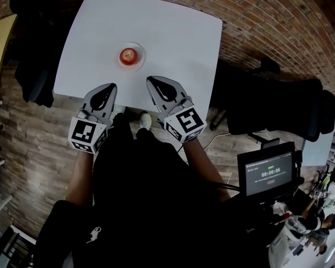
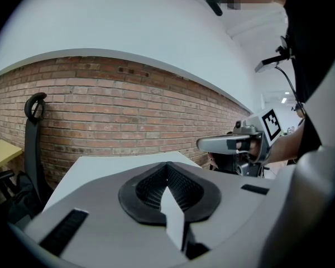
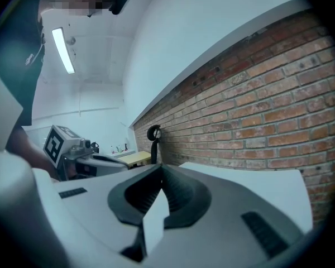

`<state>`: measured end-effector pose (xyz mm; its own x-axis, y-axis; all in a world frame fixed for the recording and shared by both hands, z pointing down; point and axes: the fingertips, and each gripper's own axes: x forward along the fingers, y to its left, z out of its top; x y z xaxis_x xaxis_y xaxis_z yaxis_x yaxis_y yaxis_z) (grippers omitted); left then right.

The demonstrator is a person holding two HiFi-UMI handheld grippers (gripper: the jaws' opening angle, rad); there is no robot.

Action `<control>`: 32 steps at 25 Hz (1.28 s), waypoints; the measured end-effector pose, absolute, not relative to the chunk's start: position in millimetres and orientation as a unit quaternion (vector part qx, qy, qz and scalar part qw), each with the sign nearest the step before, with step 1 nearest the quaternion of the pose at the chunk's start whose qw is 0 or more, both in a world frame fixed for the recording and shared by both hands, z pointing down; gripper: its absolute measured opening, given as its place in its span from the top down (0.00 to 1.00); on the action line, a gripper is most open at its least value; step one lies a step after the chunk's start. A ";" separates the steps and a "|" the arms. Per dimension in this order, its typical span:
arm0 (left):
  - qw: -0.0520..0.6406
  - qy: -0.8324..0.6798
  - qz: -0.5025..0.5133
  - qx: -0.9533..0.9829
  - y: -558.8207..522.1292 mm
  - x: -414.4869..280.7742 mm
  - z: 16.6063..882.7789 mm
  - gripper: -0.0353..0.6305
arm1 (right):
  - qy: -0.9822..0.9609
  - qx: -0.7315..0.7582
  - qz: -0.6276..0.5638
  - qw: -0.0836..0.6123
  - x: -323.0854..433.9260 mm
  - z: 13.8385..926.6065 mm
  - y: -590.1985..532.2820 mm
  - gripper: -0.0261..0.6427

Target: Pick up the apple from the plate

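Note:
A red apple (image 1: 128, 54) sits on a small white plate (image 1: 139, 61) near the middle of the white table (image 1: 173, 43). Both grippers hover at the table's near edge, short of the plate. My left gripper (image 1: 111, 86) is shut and empty, to the near left of the apple. My right gripper (image 1: 150, 81) is shut and empty too, to the near right. In the left gripper view the closed left gripper (image 2: 167, 169) hides the apple, and the right gripper (image 2: 229, 144) shows at the side. In the right gripper view the right gripper (image 3: 159, 169) is closed, and the left gripper (image 3: 95, 159) shows at the left.
A black chair (image 1: 33, 77) stands at the table's left and another black chair (image 1: 279, 113) at its right. A small screen on a stand (image 1: 267, 175) is at the lower right. A yellow table (image 1: 0, 43) lies far left. A brick wall (image 2: 128, 110) is behind the table.

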<state>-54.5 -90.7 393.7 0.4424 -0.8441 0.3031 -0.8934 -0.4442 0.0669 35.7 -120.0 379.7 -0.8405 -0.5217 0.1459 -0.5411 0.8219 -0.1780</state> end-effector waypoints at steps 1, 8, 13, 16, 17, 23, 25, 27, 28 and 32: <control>0.107 -0.514 0.114 0.843 -92.9 -54.5 392.8 0.94 | -0.953 0.280 0.107 0.046 35.5 379.9 -121.1 0.96; 0.116 -0.495 0.112 0.854 -116.3 -65.7 399.4 0.94 | -0.947 0.297 0.106 0.054 23.8 378.9 -139.0 0.96; 0.109 -0.477 0.118 0.864 -137.9 -67.9 403.4 0.94 | -0.939 0.315 0.115 0.073 19.2 384.5 -149.5 0.96; 0.100 -0.471 0.129 0.867 -148.4 -72.5 408.5 0.94 | -0.936 0.323 0.119 0.077 14.2 387.7 -155.3 0.96; 0.101 -0.470 0.129 0.867 -151.3 -75.1 410.6 0.94 | -0.935 0.326 0.119 0.076 11.9 388.0 -157.0 0.96; 0.119 -0.456 0.126 0.873 -162.2 -90.7 424.8 0.94 | -0.930 0.337 0.119 0.081 -2.2 392.3 -163.8 0.96; 0.122 -0.450 0.129 0.875 -166.0 -93.6 431.0 0.94 | -0.929 0.340 0.120 0.086 -5.7 395.4 -167.5 0.96; 0.125 -0.444 0.133 0.877 -168.9 -95.3 438.2 0.94 | -0.927 0.342 0.121 0.092 -8.4 399.5 -170.9 0.96; 0.127 -0.442 0.135 0.878 -169.7 -95.8 442.2 0.94 | -0.926 0.344 0.122 0.094 -9.3 401.5 -171.7 0.96; 0.129 -0.438 0.148 0.877 -175.8 -100.5 460.3 0.94 | -0.924 0.347 0.121 0.106 -14.1 409.3 -174.4 0.96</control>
<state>-100.5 -175.8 460.3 0.5723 -0.7308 0.3720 -0.8069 -0.5828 0.0962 -14.1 -174.4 409.3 -0.7364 -0.6161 0.2796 -0.6673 0.7296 -0.1499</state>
